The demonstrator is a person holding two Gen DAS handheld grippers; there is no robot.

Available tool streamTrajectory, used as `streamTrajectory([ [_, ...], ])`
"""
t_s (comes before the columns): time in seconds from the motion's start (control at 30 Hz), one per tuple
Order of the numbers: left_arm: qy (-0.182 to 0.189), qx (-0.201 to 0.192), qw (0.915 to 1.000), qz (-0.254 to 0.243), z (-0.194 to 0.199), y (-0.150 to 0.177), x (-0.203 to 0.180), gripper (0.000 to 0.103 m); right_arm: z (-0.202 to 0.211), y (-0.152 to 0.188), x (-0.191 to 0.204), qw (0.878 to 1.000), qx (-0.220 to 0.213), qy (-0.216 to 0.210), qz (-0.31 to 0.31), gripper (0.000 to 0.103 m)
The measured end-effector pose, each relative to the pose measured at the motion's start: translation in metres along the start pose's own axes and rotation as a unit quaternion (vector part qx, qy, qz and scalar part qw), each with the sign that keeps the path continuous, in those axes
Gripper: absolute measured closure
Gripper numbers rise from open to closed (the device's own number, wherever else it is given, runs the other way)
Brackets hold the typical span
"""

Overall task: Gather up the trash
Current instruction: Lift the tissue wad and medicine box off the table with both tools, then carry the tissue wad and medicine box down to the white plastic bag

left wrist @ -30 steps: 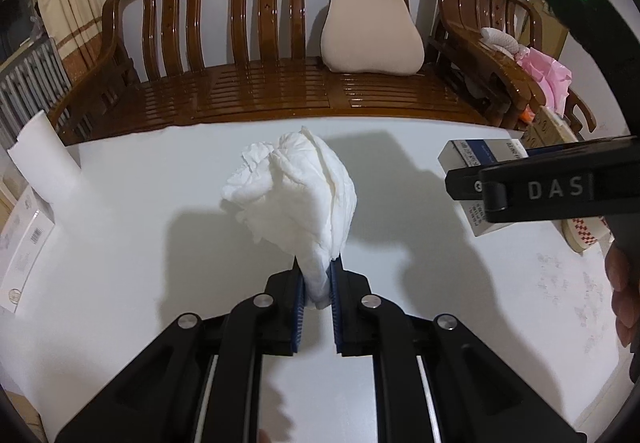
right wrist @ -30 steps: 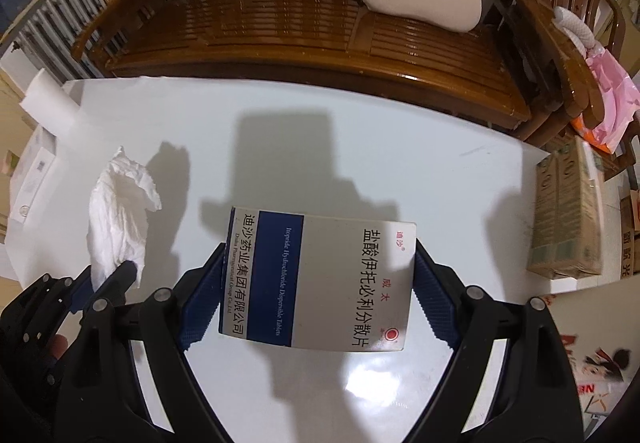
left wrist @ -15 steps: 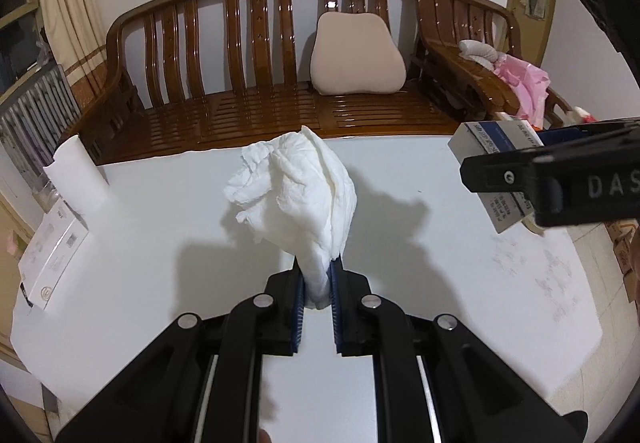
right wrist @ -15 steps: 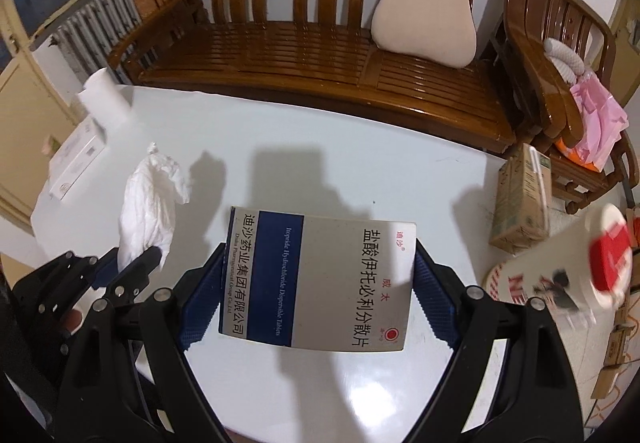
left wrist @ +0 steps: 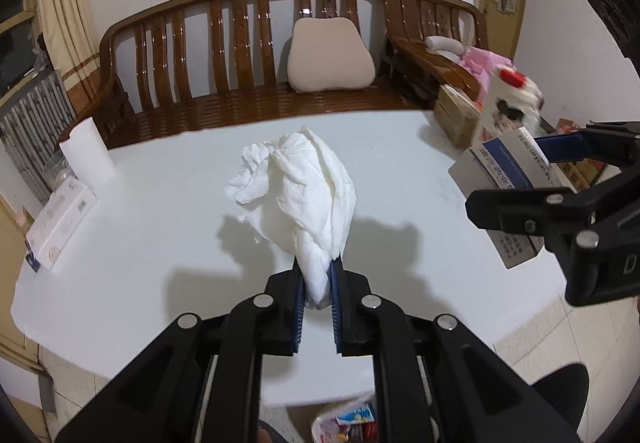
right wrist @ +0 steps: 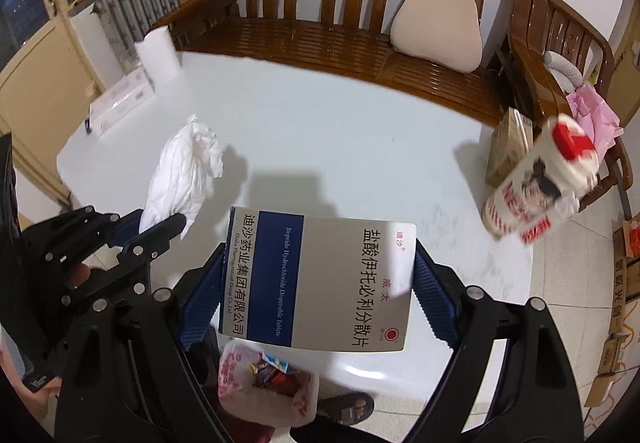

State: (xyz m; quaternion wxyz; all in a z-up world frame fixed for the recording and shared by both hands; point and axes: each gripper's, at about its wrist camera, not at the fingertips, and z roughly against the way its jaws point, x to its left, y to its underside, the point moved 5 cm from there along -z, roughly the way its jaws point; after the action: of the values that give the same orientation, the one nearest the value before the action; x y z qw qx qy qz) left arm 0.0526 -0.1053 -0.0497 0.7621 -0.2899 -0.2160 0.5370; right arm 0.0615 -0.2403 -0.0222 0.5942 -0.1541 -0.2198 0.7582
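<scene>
While both claws have pulled back from the white table [left wrist: 132, 243], the trash bag [right wrist: 268, 387] has come into view below them.

Left gripper [left wrist: 317, 293] stays clamped on the crumpled tissue [left wrist: 304, 195]; right gripper [right wrist: 316, 283] on the medicine box [right wrist: 320, 279]. Dropping both looks imminent.

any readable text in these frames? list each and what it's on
"盐酸伊托必利分散片", "Itopride Hydrochloride Dispersible Tablets", "迪沙药业集团有限公司": medicine box in the right hand-held gripper.
"D": right hand-held gripper body, left wrist view; the rest is cut off.
Red letters, maybe "NE": blurred cup; unreadable.
Print on the white box at the table edge, and on cartons on the floor: too small to read.
Crumpled tissue in the left hand-held gripper: none.
</scene>
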Motion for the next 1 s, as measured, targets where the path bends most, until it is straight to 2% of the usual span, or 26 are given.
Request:
streamTrajectory([
  [0.2,0.02,0.009,0.9997,-0.009,0.017,0.047,-0.016,0.091,0.005,0.057,0.018,1.0,0.004,0.001,0.007,0.02],
  [0.47,0.029,0.035,0.9989,-0.01,0.023,0.112,-0.028,0.091,-0.001,0.124,0.042,1.0,0.015,0.001,0.011,0.02],
  [0.73,0.035,0.076,0.9965,-0.006,0.011,0.176,-0.027,0.091,-0.02,0.18,0.06,0.999,0.038,0.003,0.011,0.02],
  [1.0,0.035,0.116,0.9926,-0.003,-0.012,0.218,-0.032,0.091,-0.056,0.227,0.083,0.997,0.078,-0.005,0.019,0.02],
])
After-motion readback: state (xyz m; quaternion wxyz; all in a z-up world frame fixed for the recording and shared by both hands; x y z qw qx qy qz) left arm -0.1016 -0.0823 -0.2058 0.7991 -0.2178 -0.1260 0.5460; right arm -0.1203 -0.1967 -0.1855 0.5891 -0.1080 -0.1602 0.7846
